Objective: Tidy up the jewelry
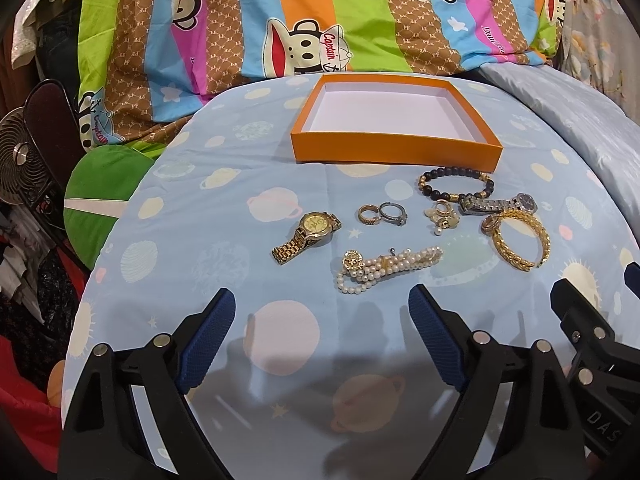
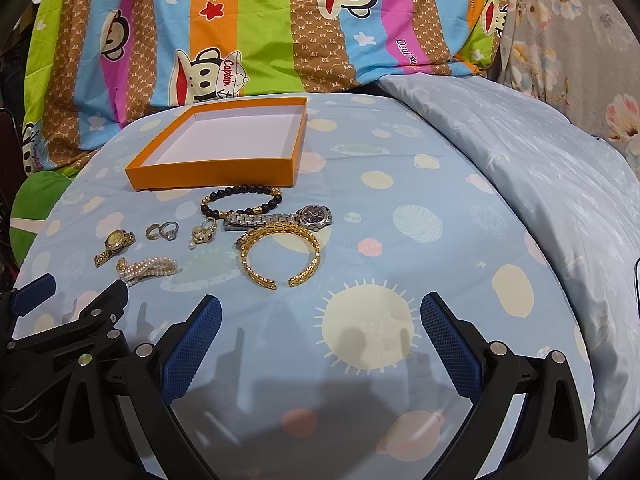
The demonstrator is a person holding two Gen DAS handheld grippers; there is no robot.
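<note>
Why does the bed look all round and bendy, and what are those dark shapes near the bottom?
In both wrist views the fisheye lens curves the blue planet sheet and darkens the corners. The dark shapes are shadows of the open left gripper and right gripper. The jewelry stays sharp, with no strong glare.

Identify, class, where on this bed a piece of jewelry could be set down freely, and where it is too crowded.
Free: the whole inside of the orange box; the sheet right of the gold bangle, around the sun print. Crowded: the cluster between black bead bracelet, silver watch and pearl bracelet.
</note>
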